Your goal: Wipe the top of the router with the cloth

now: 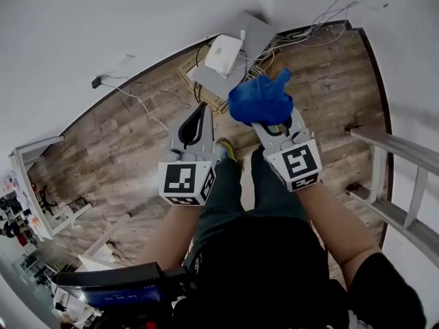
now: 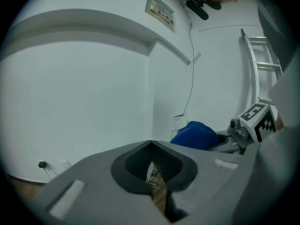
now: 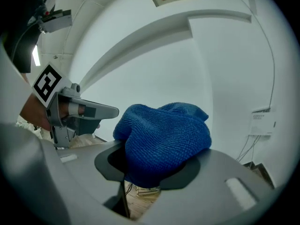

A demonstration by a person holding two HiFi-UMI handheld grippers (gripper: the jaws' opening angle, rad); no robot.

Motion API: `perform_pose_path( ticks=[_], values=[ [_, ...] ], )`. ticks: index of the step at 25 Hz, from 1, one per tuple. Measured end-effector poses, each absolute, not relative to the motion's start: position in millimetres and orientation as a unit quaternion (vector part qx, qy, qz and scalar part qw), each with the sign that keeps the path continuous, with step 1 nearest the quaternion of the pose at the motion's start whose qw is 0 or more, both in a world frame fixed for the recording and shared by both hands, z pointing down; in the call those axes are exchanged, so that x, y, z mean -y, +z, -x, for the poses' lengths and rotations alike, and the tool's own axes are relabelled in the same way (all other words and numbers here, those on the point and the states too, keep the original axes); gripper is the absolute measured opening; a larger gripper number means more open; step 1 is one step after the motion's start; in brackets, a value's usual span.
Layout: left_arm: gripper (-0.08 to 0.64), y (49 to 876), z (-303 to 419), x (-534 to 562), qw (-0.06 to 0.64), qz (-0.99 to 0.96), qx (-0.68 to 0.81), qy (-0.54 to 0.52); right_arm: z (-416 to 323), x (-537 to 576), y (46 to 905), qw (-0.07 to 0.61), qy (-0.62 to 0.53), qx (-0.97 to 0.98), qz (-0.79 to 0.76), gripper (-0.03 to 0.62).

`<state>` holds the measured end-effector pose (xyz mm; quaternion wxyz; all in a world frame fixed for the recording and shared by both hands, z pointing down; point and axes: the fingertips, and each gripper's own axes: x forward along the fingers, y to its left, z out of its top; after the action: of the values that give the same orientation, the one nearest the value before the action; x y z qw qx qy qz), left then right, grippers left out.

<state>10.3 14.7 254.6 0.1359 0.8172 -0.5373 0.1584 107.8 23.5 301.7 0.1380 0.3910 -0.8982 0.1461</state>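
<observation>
Even, soft daylight — fisheye-warped edges

Observed: left gripper (image 1: 200,110) and right gripper (image 1: 273,127) are alike, with grey jaws lined black and a marker cube (image 1: 184,180) behind the jaws, white with black squares. The person wears black short sleeves (image 1: 384,286) and dark trousers (image 1: 226,194).

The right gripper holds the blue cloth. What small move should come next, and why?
Probably lower the right gripper toward the white router. Its jaws are shut on the blue cloth, but the router lies down on the floor by the wall, and the cloth is not touching it.
</observation>
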Motion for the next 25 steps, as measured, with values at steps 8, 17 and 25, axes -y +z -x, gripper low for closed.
perform_pose_path(
  ticks=[8, 17, 25],
  values=[
    [0.000, 430.1, 15.7, 71.7, 0.185, -0.811, 0.532, 0.160, -65.6, 19.1, 490.8, 0.171, 0.261, 0.869, -0.385, 0.166],
    [0.000, 524.7, 57.2, 65.9, 0.244, -0.808, 0.511, 0.165, -6.9, 62.1, 596.9, 0.218, 0.229, 0.877, -0.363, 0.167],
    [0.000, 575.9, 83.4, 80.1, 0.236, -0.827, 0.478, 0.180, 22.4, 89.3, 678.1, 0.206, 0.230, 0.882, -0.356, 0.167]
  ],
)
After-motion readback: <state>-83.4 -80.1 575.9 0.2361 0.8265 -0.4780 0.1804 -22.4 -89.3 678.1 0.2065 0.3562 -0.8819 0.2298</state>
